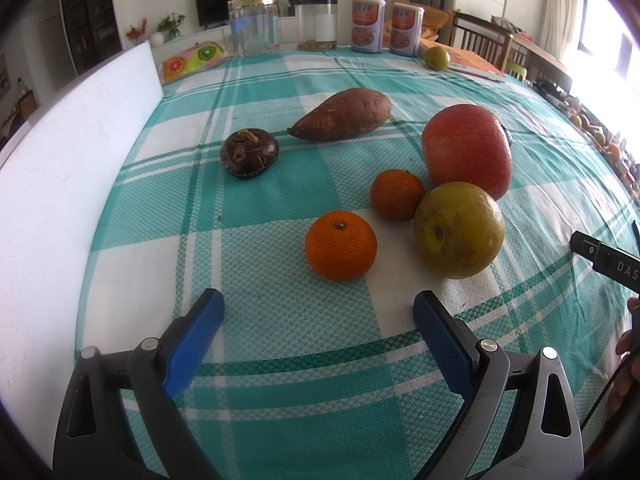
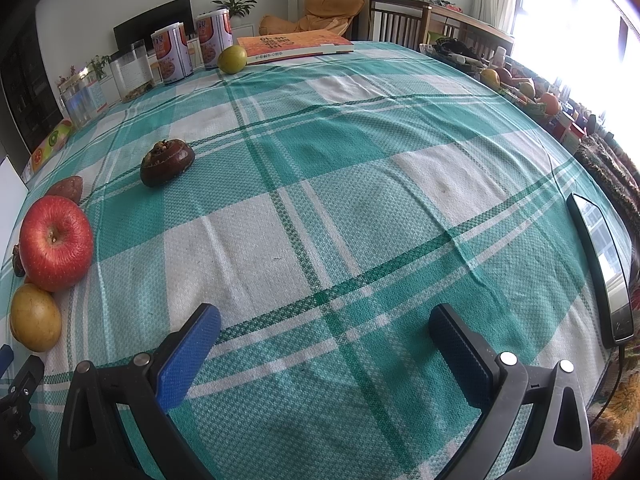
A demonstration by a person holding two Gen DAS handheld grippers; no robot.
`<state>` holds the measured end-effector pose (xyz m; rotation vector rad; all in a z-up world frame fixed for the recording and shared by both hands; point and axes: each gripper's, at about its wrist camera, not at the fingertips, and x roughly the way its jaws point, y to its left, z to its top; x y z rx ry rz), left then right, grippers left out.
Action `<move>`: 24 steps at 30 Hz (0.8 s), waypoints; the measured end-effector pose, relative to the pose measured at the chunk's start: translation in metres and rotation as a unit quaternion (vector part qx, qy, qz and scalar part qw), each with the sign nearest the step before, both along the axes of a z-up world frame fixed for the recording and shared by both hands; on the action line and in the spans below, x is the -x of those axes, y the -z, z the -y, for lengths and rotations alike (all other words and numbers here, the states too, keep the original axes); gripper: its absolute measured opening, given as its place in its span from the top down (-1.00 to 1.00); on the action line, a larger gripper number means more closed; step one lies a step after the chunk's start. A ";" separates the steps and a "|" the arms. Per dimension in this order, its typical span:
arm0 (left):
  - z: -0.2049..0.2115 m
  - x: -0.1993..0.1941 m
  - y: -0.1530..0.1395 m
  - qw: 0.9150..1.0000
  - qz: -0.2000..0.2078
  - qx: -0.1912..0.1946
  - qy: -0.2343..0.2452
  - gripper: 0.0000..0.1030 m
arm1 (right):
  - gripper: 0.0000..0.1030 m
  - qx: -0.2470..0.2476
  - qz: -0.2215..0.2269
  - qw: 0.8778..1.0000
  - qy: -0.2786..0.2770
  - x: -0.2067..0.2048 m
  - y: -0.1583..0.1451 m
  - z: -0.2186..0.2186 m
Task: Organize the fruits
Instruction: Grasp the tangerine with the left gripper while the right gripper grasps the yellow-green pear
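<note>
Lying just ahead of the left gripper [image 1: 318, 316], whose blue pads are spread wide and empty, the small round orange mandarin [image 1: 341, 245] should be straddled squarely, then squeezed gently; the right gripper [image 2: 324, 328] is likewise parted over bare cloth.

Bare cloth lies before the orange [image 1: 341, 245]; a pear [image 1: 458, 230] crowds its right side.

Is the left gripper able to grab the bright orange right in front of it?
Probably yes. The left gripper is open, and the orange sits just ahead between its fingers, with only bare tablecloth between them.
</note>
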<state>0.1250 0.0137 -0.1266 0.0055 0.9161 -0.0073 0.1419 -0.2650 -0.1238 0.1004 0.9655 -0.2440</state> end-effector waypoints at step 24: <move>-0.003 0.034 -0.052 0.997 0.020 0.039 0.069 0.37 | -0.69 -0.268 0.042 0.925 -0.264 0.006 -0.024 -0.083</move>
